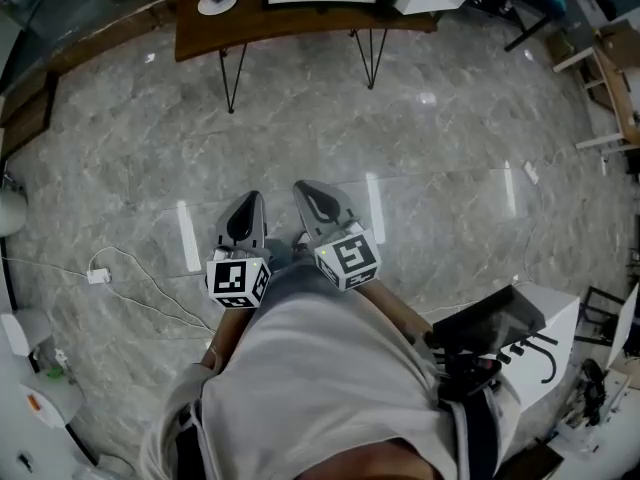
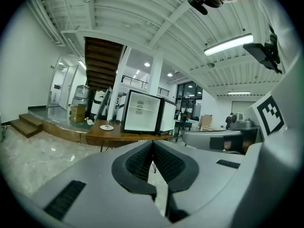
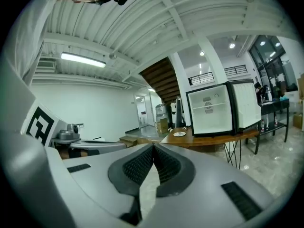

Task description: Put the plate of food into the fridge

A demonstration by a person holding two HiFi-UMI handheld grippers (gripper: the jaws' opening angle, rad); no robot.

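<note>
The plate (image 1: 217,1) lies flat on the wooden table (image 1: 200,33) at the upper left of the head view. It faces straight up, and being round it has no long axis to speak of. It is white with a small dark bit of food at its middle, too small for me to tell more. It sits just left of the fridge (image 2: 140,111), which stands on the same table and shows a white inside with a shelf, framed in black. I hold both tools low in the middle of the frame, close to my body, side by side and well apart from the table. Their tips point up the frame towards it, tilted slightly downward. The left gripper (image 1: 250,198) has its jaws pressed together on nothing. The right gripper (image 1: 305,188) is closed the same way, also empty.
</note>
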